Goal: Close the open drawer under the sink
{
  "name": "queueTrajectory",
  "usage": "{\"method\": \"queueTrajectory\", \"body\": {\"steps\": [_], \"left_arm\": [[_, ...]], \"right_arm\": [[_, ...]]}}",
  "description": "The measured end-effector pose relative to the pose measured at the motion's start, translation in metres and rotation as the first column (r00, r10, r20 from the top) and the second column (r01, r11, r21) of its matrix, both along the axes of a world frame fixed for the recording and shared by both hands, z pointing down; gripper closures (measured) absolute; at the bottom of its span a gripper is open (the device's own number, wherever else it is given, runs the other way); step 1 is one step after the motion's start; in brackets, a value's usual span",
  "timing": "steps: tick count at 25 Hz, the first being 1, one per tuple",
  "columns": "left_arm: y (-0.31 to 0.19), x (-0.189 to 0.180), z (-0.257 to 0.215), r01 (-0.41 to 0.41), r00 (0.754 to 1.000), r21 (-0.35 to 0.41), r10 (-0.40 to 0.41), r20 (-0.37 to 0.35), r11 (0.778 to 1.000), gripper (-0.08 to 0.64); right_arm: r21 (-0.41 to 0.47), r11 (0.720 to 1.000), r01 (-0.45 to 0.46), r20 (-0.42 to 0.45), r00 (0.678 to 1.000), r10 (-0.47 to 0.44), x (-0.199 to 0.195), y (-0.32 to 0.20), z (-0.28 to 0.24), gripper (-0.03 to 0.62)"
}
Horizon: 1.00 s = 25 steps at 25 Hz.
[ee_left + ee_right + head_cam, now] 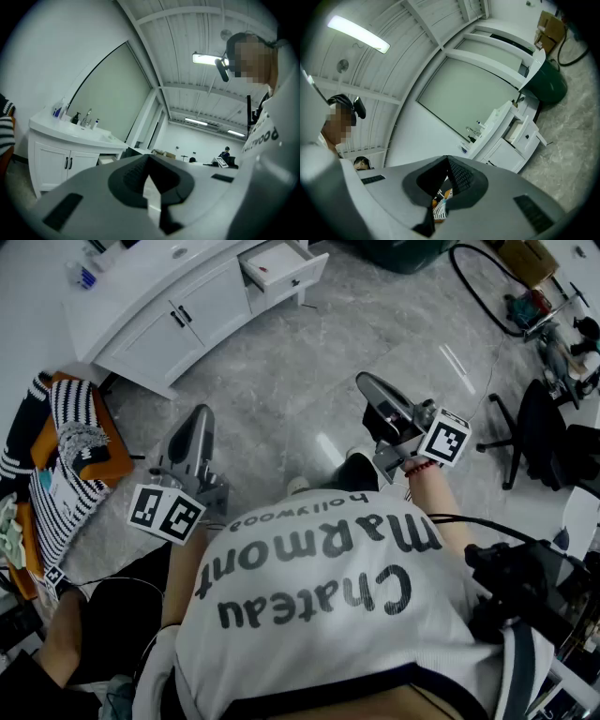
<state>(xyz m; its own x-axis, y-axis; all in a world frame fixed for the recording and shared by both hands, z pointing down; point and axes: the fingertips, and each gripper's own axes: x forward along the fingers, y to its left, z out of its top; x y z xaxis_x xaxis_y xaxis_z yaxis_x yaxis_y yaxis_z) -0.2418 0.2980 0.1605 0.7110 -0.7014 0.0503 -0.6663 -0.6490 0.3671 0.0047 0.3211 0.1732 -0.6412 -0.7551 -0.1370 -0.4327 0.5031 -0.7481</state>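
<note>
**Item:** drawer (281, 266), white, standing open at the end of the vanity (159, 329), well apart from the person across the floor.

**Left gripper** (199, 420): jaws together, nothing between them, held level.

**Right gripper** (368, 387): jaws together, likewise empty, tipped slightly upward.

**Hazards, as I judged them:**
- A push landing off-centre on the front could skew the drawer and jam it.
- Closed tips might slide off the smooth panel.
- A hard shove could bounce it open again.
</note>
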Motion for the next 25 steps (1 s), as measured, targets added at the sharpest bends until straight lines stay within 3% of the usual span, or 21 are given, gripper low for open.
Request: {"method": "queueTrajectory", "body": {"steps": [8, 16, 20, 25], "left_arm": [[0.001, -0.001, -0.005, -0.017, 1.000, 0.019, 0.017, -0.003, 1.000, 0.552], [-0.009, 0.006, -0.023, -0.058, 0.991, 0.108, 0.071, -0.115, 0.992, 0.552], [-0.031, 0.024, -0.024, -0.087, 0.992, 0.141, 0.100, -0.082, 0.986, 0.552], [-0.074, 0.040, -0.022, -0.015, 1.000, 0.154, 0.017, -0.012, 0.988, 0.552]], "right_arm": [[0.030, 1.000, -0.006, 0.007, 1.000, 0.006, -0.002, 0.001, -0.010, 0.580], [0.081, 0.995, -0.060, 0.028, 0.998, 0.058, 0.021, -0.023, -0.027, 0.580], [0.116, 0.992, -0.042, 0.023, 0.999, 0.040, 0.033, -0.054, -0.031, 0.580], [0.111, 0.993, 0.031, 0.058, 0.998, -0.037, 0.046, -0.113, -0.028, 0.580]]}}
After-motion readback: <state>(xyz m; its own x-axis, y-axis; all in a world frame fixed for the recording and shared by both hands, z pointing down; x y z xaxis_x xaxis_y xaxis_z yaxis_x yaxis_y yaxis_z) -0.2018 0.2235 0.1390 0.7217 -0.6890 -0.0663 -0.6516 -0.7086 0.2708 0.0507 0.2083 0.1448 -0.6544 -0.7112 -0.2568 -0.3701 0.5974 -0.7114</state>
